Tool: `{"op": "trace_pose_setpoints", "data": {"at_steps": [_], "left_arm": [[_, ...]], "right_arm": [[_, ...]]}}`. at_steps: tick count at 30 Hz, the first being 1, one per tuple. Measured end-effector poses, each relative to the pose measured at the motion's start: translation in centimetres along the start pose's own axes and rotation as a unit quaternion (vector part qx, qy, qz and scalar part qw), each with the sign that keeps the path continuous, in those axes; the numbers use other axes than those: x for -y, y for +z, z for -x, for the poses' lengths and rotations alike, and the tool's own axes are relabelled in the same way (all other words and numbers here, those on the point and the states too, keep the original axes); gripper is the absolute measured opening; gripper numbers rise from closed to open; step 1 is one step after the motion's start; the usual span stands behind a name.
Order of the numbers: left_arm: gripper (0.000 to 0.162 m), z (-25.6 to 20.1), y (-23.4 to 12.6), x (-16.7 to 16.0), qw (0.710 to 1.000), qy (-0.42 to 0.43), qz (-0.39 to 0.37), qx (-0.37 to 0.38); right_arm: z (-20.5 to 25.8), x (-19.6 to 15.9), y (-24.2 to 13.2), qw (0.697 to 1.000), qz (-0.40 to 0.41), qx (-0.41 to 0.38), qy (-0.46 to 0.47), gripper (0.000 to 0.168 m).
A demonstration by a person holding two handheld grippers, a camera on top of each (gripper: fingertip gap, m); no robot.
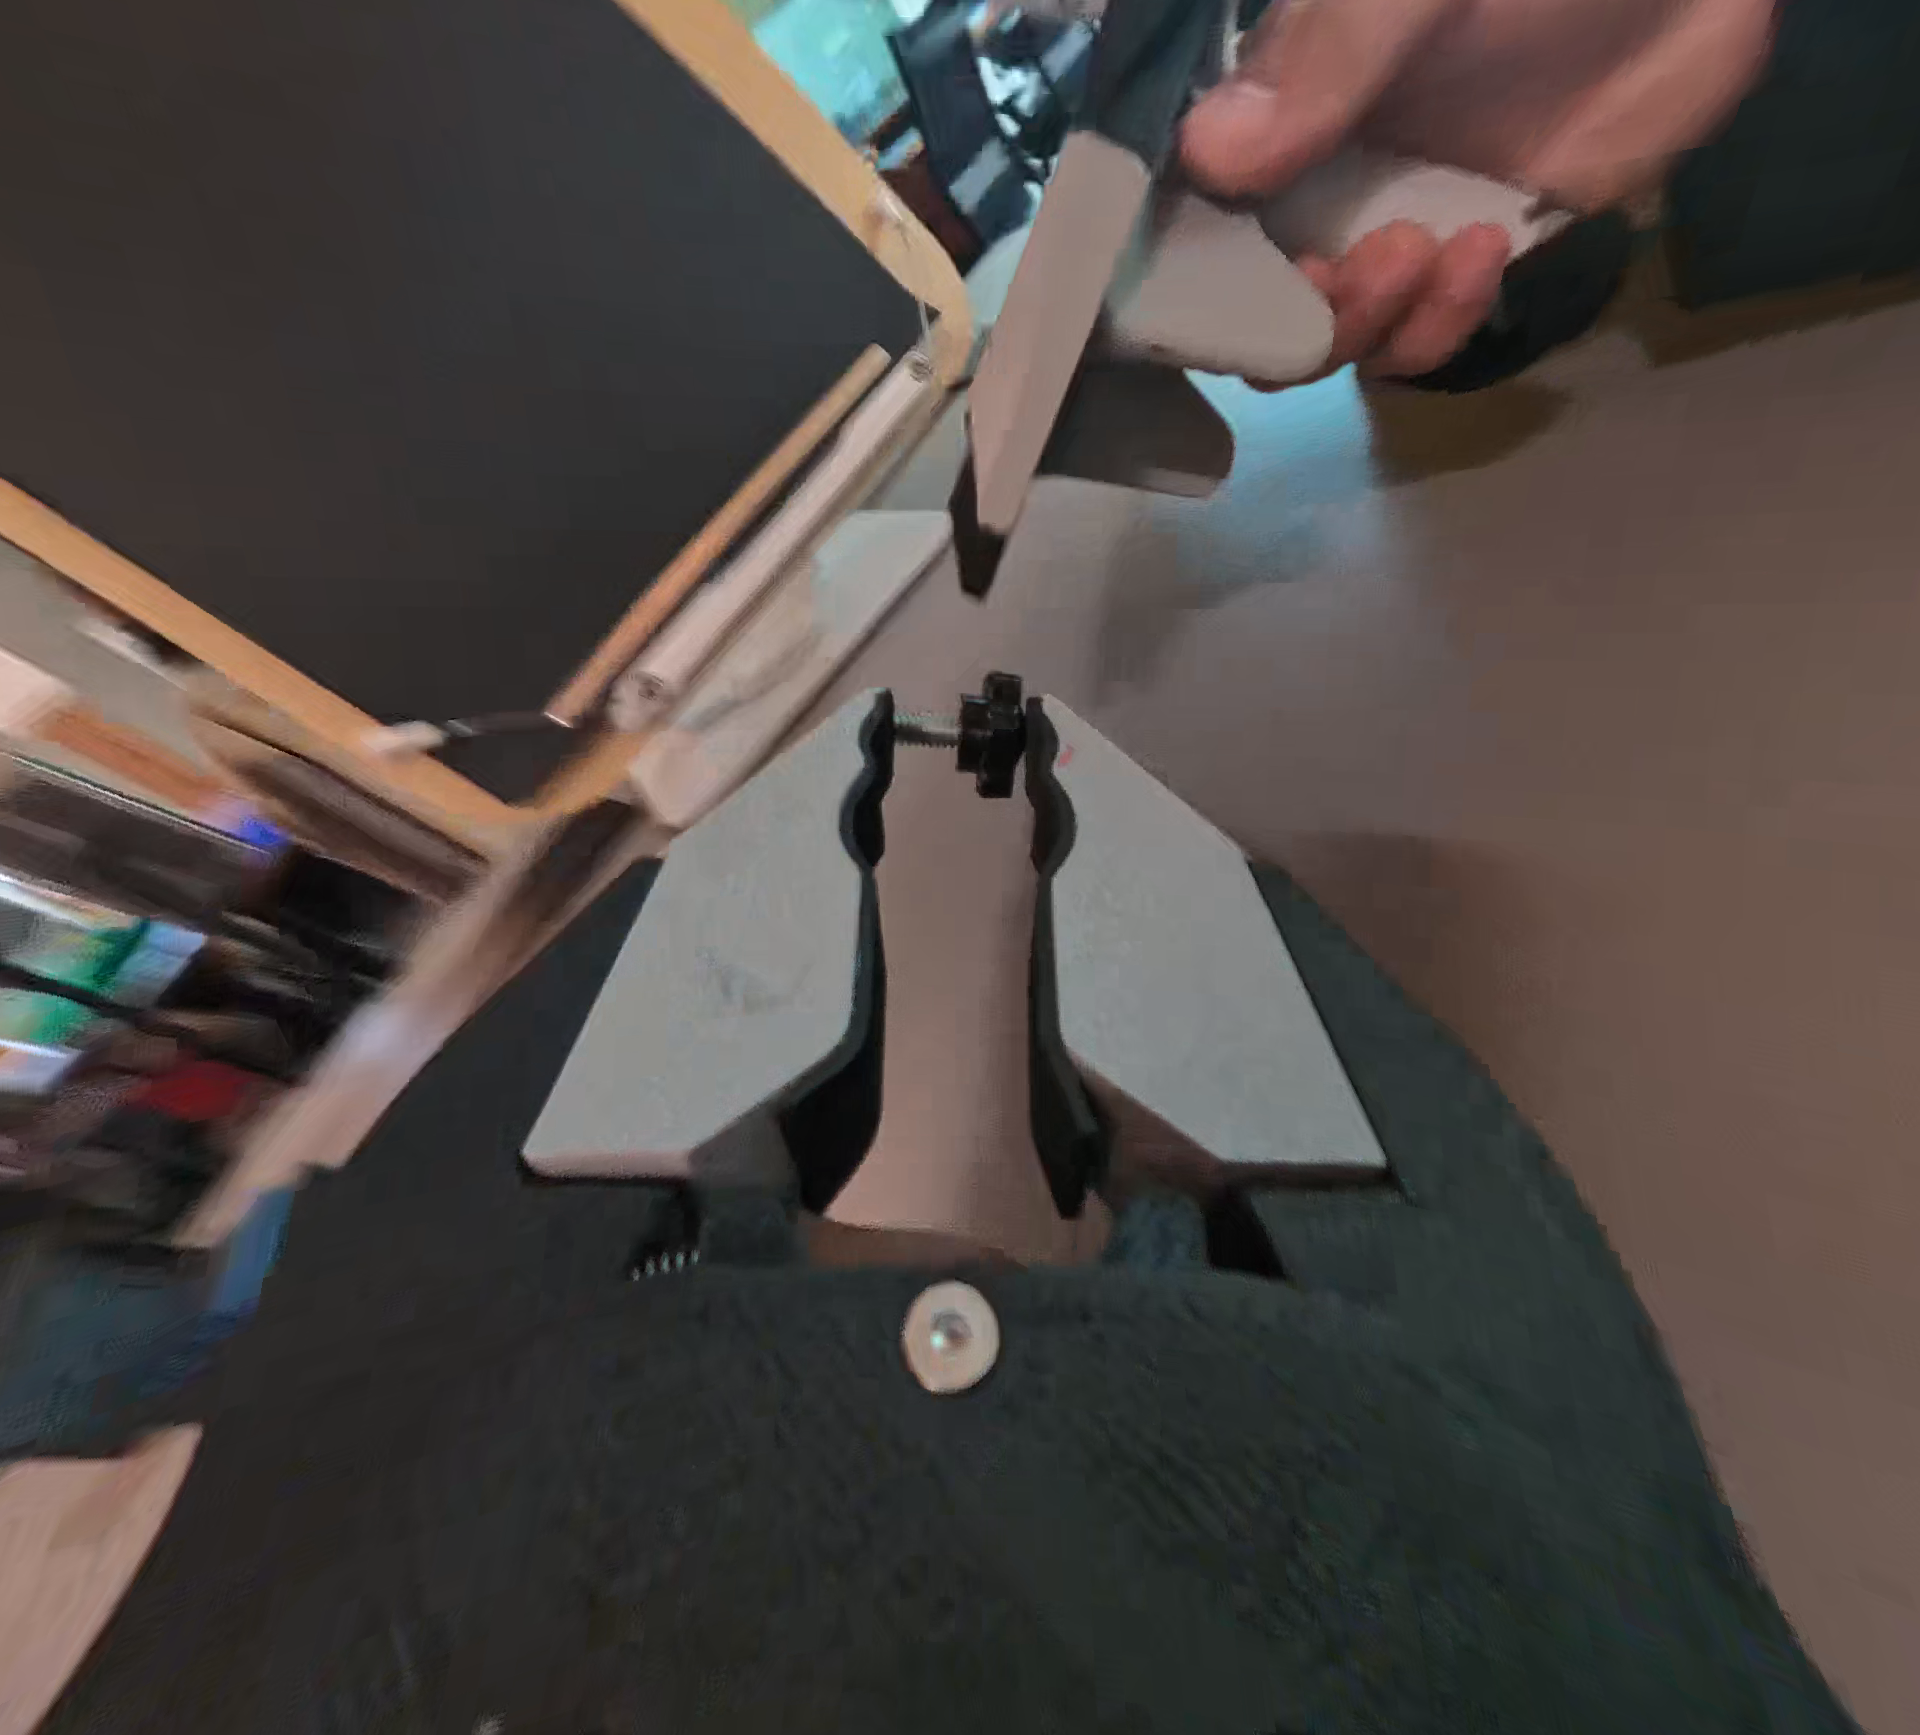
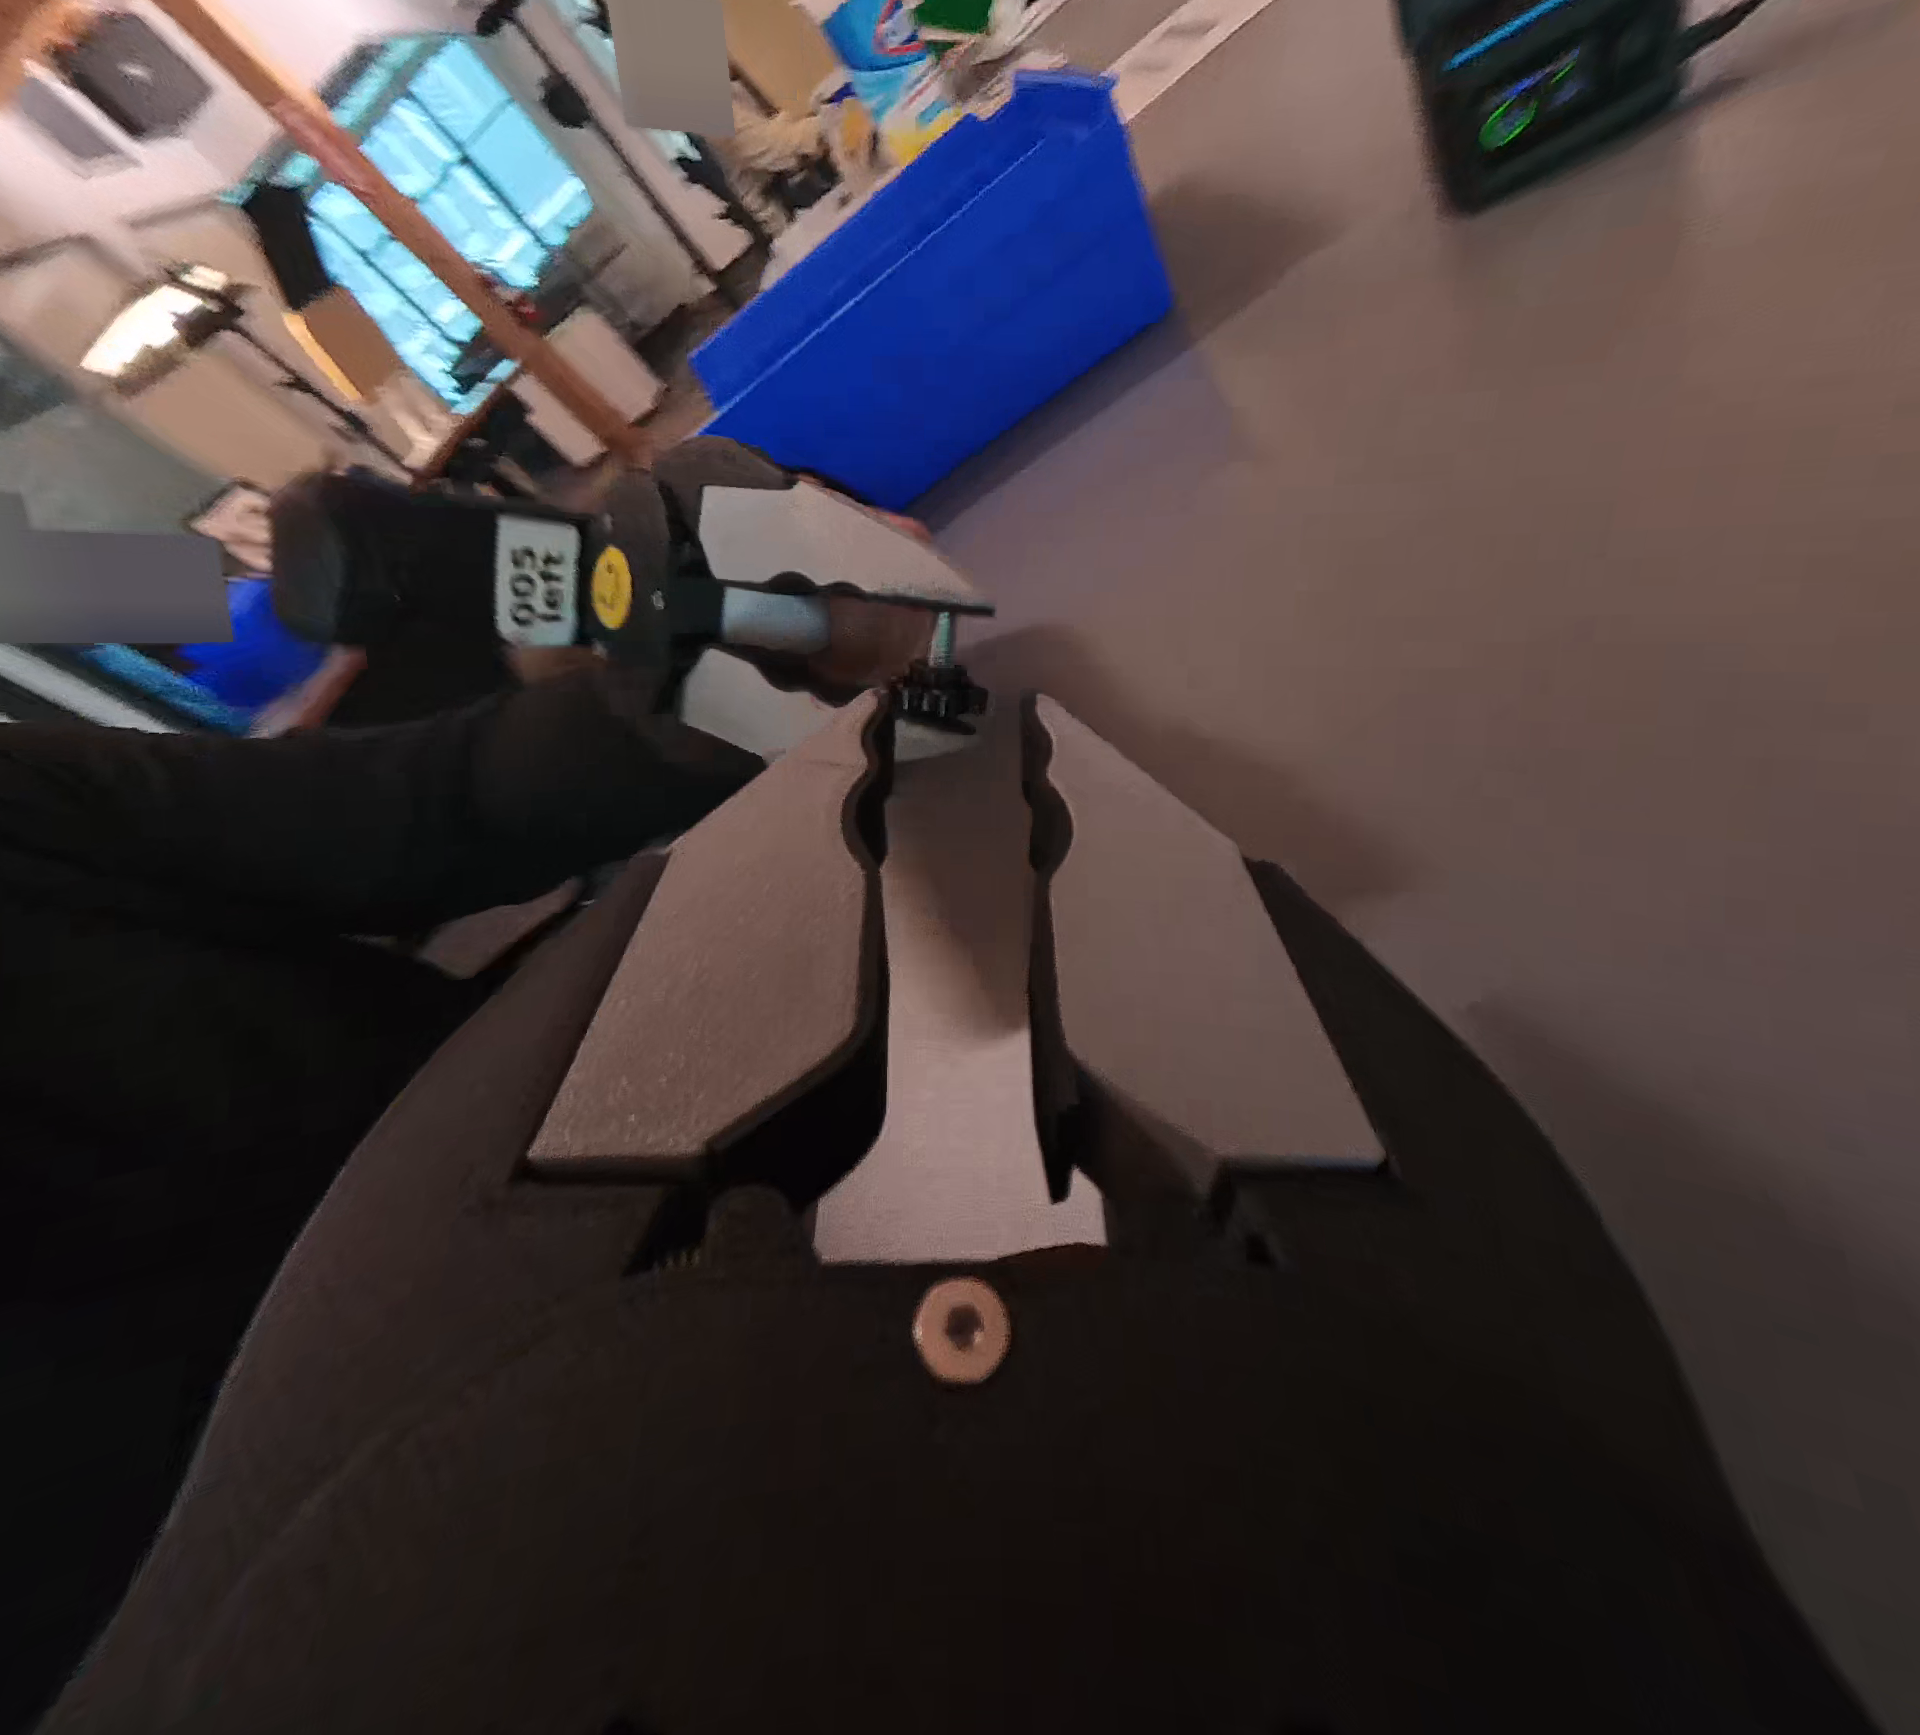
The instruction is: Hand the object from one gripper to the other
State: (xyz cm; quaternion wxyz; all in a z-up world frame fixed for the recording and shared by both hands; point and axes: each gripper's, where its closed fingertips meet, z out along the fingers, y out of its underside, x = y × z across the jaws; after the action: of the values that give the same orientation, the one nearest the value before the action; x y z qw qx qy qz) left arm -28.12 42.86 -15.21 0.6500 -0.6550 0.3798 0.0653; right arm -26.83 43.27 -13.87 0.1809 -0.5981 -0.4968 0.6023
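At centre frame, the left gripper [image 1: 958,735] grasps a small black knob screw [image 1: 987,733] across its fingertips. The right gripper [image 2: 956,729] is spread and empty, tips just beside the screw [image 2: 940,693]. Judgement: close squarely on the knob before the left lets go.

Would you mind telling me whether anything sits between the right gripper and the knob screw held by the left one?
Nothing visible does. The left gripper holds the black knob screw crosswise at its fingertips. In the right wrist view the screw lies just beyond the open right gripper, beside its left fingertip, with only bare table behind.
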Motion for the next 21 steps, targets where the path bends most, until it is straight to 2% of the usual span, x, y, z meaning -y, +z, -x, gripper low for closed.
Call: {"op": "trace_pose_setpoints", "data": {"at_steps": [2,4,6,9,12,15,18,21], "left_arm": [[0.023,-0.7,0.3,-0.5,0.990,-0.128,0.001,-0.062],[0.023,-1.0,0.1,-0.2,0.966,-0.227,-0.008,-0.119],[0.023,-0.4,-0.3,0.4,0.940,-0.309,-0.031,-0.145],[0.022,1.1,-0.9,0.5,0.920,-0.361,-0.049,-0.142],[0.023,1.5,-1.2,0.6,0.892,-0.417,-0.061,-0.162],[0.023,1.0,-1.2,0.7,0.831,-0.512,-0.064,-0.210],[0.022,1.1,-1.2,0.7,0.764,-0.594,-0.073,-0.240],[0.022,1.0,-1.3,1.1,0.727,-0.628,-0.084,-0.266]], "right_arm": [[-0.4,0.4,-0.3,0.998,0.002,-0.040,-0.056,0.026],[0.2,-0.2,0.0,0.992,0.030,-0.050,-0.109,0.028],[0.6,-1.1,0.3,0.984,0.064,-0.058,-0.157,0.031],[0.4,-1.9,0.9,0.975,0.088,-0.076,-0.192,0.033],[0.1,-1.3,1.5,0.975,0.072,-0.088,-0.190,0.037],[0.2,-0.6,1.8,0.949,0.063,-0.135,-0.278,0.037],[1.2,-0.4,2.6,0.927,0.056,-0.151,-0.339,0.032],[1.3,-0.3,3.2,0.898,0.058,-0.182,-0.397,0.038]]}}
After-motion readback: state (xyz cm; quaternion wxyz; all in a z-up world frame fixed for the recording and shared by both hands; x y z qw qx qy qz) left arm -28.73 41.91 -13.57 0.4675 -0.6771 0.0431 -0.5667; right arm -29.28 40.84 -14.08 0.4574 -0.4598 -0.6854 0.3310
